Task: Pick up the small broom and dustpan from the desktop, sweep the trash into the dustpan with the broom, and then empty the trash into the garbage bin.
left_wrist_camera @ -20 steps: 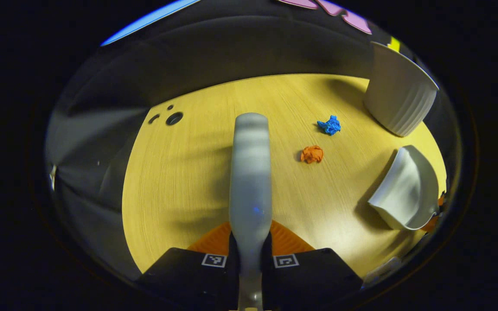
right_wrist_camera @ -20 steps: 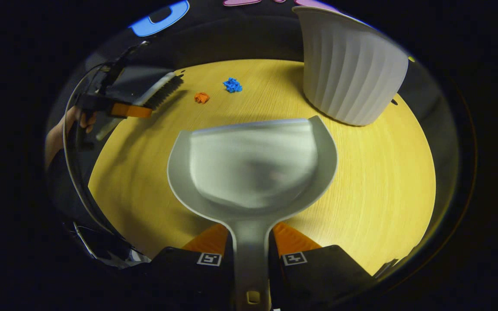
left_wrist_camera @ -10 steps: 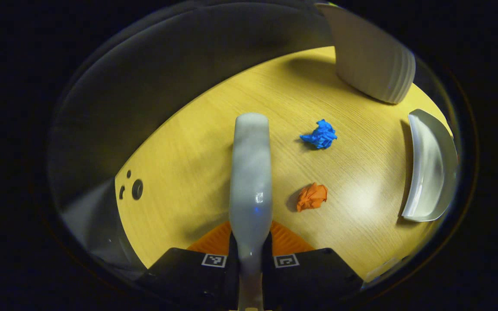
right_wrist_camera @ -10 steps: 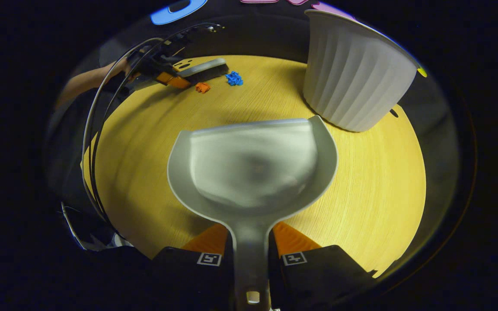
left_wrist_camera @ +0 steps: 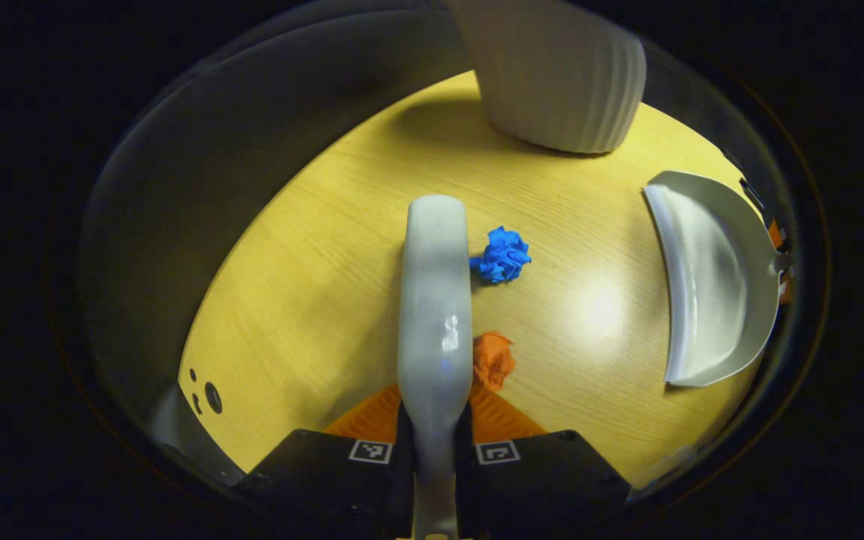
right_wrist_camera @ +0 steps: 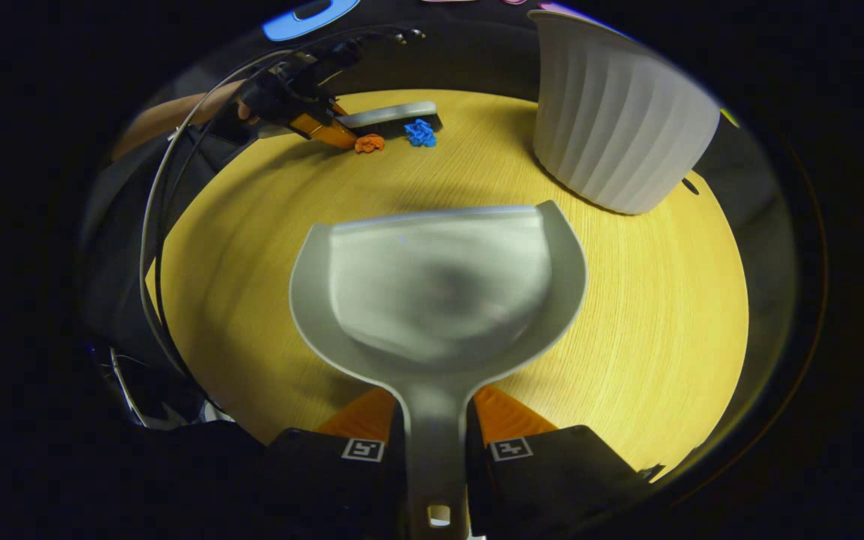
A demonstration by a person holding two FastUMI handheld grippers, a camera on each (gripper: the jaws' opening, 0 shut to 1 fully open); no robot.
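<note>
My left gripper (left_wrist_camera: 433,420) is shut on the handle of the small grey broom (left_wrist_camera: 436,300), which points forward over the yellow desktop (left_wrist_camera: 312,300). A crumpled blue paper (left_wrist_camera: 503,256) and an orange one (left_wrist_camera: 492,358) lie right beside the broom's right side. In the right gripper view, my right gripper (right_wrist_camera: 436,420) is shut on the handle of the grey dustpan (right_wrist_camera: 439,285), held low over the desk. Far off there, the broom (right_wrist_camera: 394,118) with the left gripper (right_wrist_camera: 304,112) stands just behind the orange paper (right_wrist_camera: 369,142) and the blue paper (right_wrist_camera: 421,133). The dustpan (left_wrist_camera: 709,277) lies to the right in the left gripper view.
A white ribbed garbage bin (right_wrist_camera: 612,120) stands on the desk at the back right; it shows as the bin (left_wrist_camera: 552,75) at the top of the left gripper view. Small cable holes (left_wrist_camera: 211,394) sit near the desk's edge. A hand and cables (right_wrist_camera: 177,187) are at the far left.
The broom has swung around behind the two paper balls and come up against them. The bin and dustpan have shifted left in the left gripper view. The dustpan has stayed about where it was.
</note>
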